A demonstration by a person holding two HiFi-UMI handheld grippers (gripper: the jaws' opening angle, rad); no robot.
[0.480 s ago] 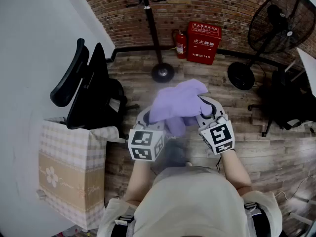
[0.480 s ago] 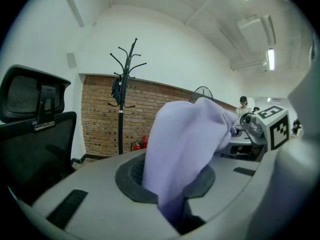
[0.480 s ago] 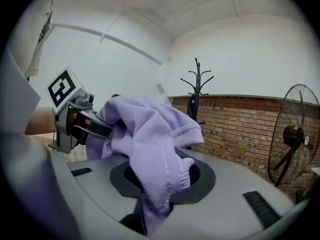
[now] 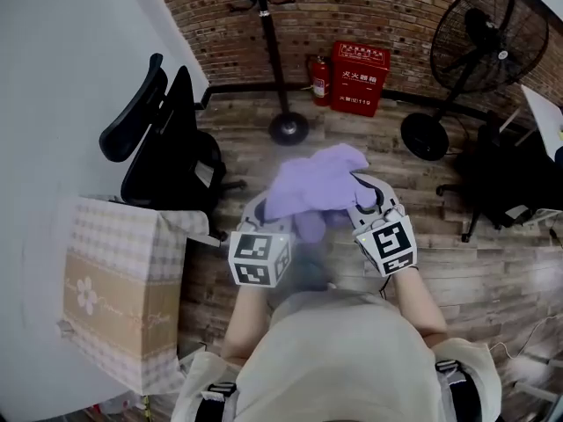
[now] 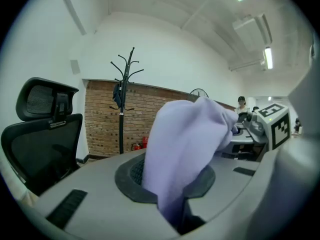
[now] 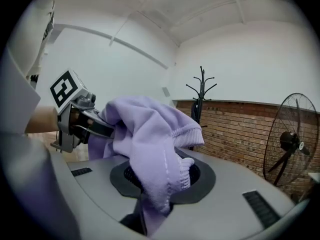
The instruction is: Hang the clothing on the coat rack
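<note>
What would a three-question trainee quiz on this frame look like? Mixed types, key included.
1. True or false: the left tongs and the right tongs both clamp the purple garment.
2. The coat rack is: A) upright before the brick wall; B) tipped over; C) between the tongs.
3. Which small red thing stands beside the red box?
Key: 1 true; 2 A; 3 the fire extinguisher.
</note>
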